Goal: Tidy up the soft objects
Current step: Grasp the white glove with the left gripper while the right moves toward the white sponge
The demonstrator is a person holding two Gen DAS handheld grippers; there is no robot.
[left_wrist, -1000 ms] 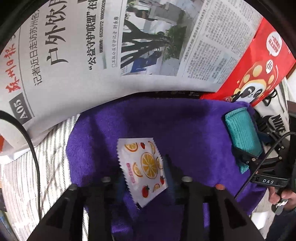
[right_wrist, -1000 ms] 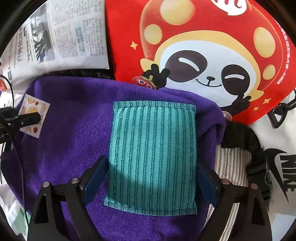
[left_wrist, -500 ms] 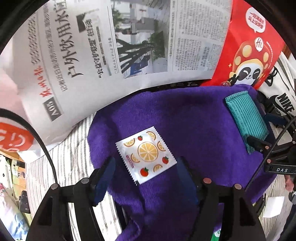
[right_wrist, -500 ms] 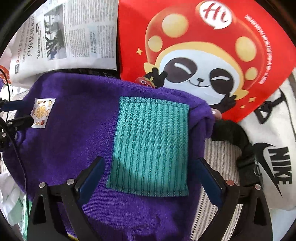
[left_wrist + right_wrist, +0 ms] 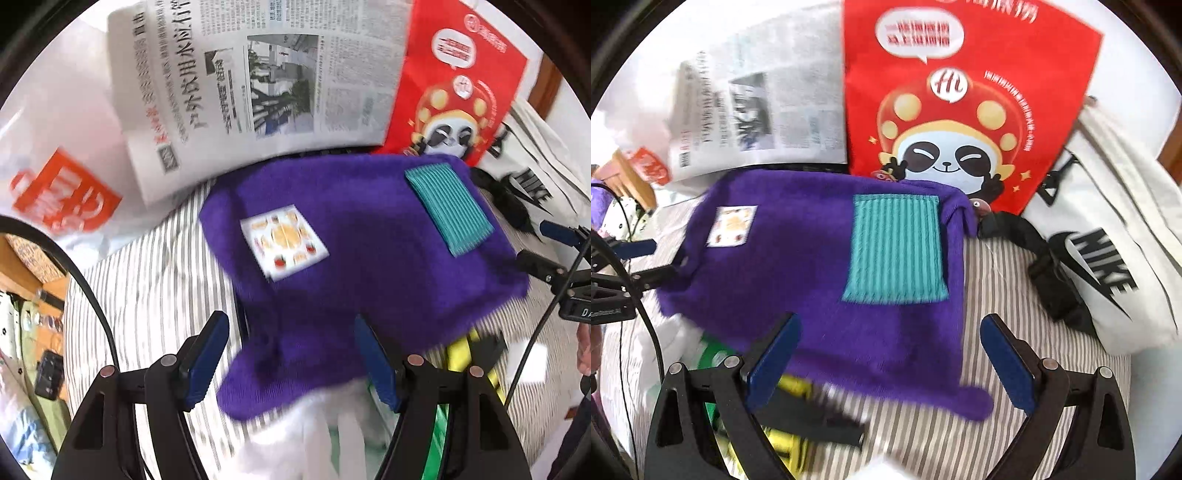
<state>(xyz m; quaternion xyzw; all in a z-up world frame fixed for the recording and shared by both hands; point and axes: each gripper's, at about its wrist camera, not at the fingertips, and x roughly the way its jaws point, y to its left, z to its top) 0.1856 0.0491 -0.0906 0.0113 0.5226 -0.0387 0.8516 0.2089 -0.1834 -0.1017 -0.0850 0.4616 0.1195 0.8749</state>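
Left wrist view: fruit-print sachet (image 5: 283, 240) at centre and teal cloth (image 5: 448, 207) upper right lie on purple towel (image 5: 369, 266); both grippers (image 5: 291, 363) (image 5: 890, 360) released, clutter remains.

Purple towel (image 5: 798, 258), teal ribbed cloth (image 5: 895, 251), orange-print white packet (image 5: 283, 241), grey-striped sheet (image 5: 159, 280)

home bedroom | striped bedsheet (image 5: 997, 280) | newspaper (image 5: 280, 81) | tote bag (image 5: 1108, 236)

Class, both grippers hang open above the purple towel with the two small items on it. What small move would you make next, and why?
Probably bring the right gripper down onto the near edge of the purple towel. Its fingers are open and empty, and the fruit-print packet and teal cloth already lie flat on the towel.
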